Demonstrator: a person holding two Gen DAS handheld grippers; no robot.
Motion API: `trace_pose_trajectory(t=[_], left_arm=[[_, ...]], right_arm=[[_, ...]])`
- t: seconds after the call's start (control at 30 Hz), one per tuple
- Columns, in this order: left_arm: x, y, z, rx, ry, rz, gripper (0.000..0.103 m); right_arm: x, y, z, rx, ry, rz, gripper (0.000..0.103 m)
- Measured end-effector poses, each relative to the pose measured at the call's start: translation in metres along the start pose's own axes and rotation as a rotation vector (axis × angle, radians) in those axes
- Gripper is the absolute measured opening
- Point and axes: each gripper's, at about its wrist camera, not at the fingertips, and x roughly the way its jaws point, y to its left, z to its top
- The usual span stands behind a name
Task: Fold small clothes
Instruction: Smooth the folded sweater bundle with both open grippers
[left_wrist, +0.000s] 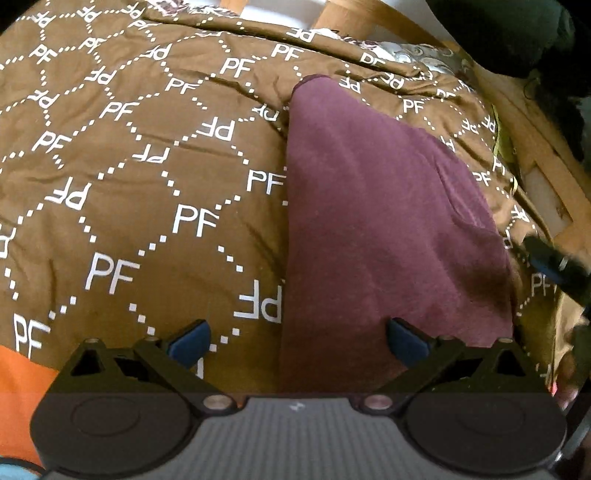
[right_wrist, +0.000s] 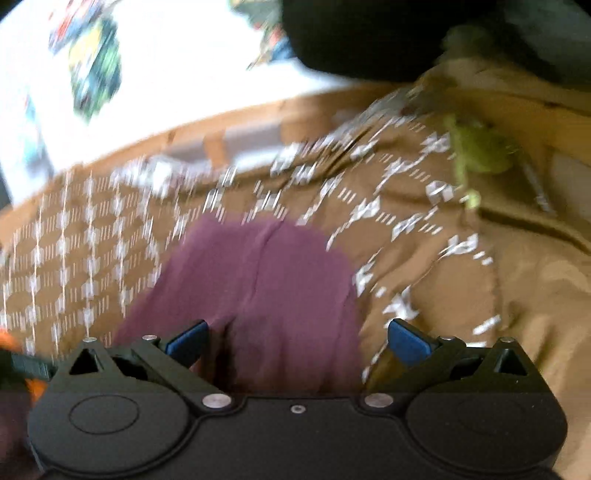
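Where wooden frame (left_wrist: 524, 122) borders it, brown PF-lettered bedspread (left_wrist: 129, 177) under maroon garment (left_wrist: 369, 221).

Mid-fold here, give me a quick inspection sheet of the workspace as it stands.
Surface: brown quilt with white lettering, rumpled at far edge.
Job's things: maroon garment lying flat on quilt, crease down its middle.
Clutter: orange cloth at near left; green item at right edge, blurred.
Grippers: left tool open, holding nothing; right tool open over garment, view motion-blurred.
Cables: nothing seen.
Surroundings: wooden frame beyond quilt.
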Motion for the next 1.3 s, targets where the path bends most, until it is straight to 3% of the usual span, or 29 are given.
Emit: trace_pose_trajectory(t=[0.1,0.2,0.27,0.37,0.43,0.47,0.57,0.7,0.8,1.0,1.1,1.13,1.17,1.3], left_arm=[[0.001,-0.001,0.0,0.034,-0.007,0.0,0.103],[0.003,0.001,-0.001,0.042,-0.01,-0.013,0.103],[0.003,0.002,-0.001,0.042,-0.014,-0.022,0.103],[0.003,0.003,-0.003,0.047,-0.02,-0.026,0.103],[0.003,0.003,-0.003,0.047,-0.02,-0.025,0.103],[0.003,0.003,-0.003,0.047,-0.02,-0.025,0.103],[0.003,0.002,-0.002,0.047,-0.017,-0.022,0.103],[0.001,-0.002,-0.003,0.059,-0.011,-0.012,0.103],[-0.001,-0.006,-0.005,0.091,-0.013,-0.012,0.103],[-0.001,-0.003,-0.005,0.085,-0.007,-0.023,0.103],[-0.001,-0.003,-0.005,0.083,-0.005,-0.023,0.103],[-0.001,-0.003,-0.005,0.084,-0.005,-0.023,0.103],[-0.001,-0.003,-0.005,0.085,-0.005,-0.023,0.103],[-0.002,-0.003,-0.005,0.086,-0.004,-0.022,0.103]], right_arm=[[-0.002,-0.015,0.001,0.116,-0.062,0.027,0.095],[0.006,-0.021,-0.001,0.171,-0.078,0.014,0.08],[0.012,-0.02,-0.002,0.17,-0.077,-0.001,0.06],[0.023,-0.015,-0.005,0.125,-0.059,-0.048,0.036],[0.029,-0.011,-0.008,0.106,-0.048,-0.064,0.027],[0.03,-0.011,-0.009,0.104,-0.049,-0.066,0.016],[0.03,-0.005,-0.011,0.063,-0.086,-0.09,0.007],[0.027,-0.001,-0.003,-0.007,-0.161,-0.116,0.004],[0.031,-0.005,0.002,-0.024,-0.171,-0.137,0.002],[0.036,-0.031,-0.001,0.108,-0.12,-0.07,0.006],[0.032,-0.039,0.0,0.164,-0.129,-0.06,0.017],[0.031,-0.042,0.0,0.183,-0.13,-0.055,0.023],[0.03,-0.046,0.0,0.212,-0.13,-0.035,0.035],[0.029,-0.053,-0.002,0.274,-0.126,0.03,0.055]])
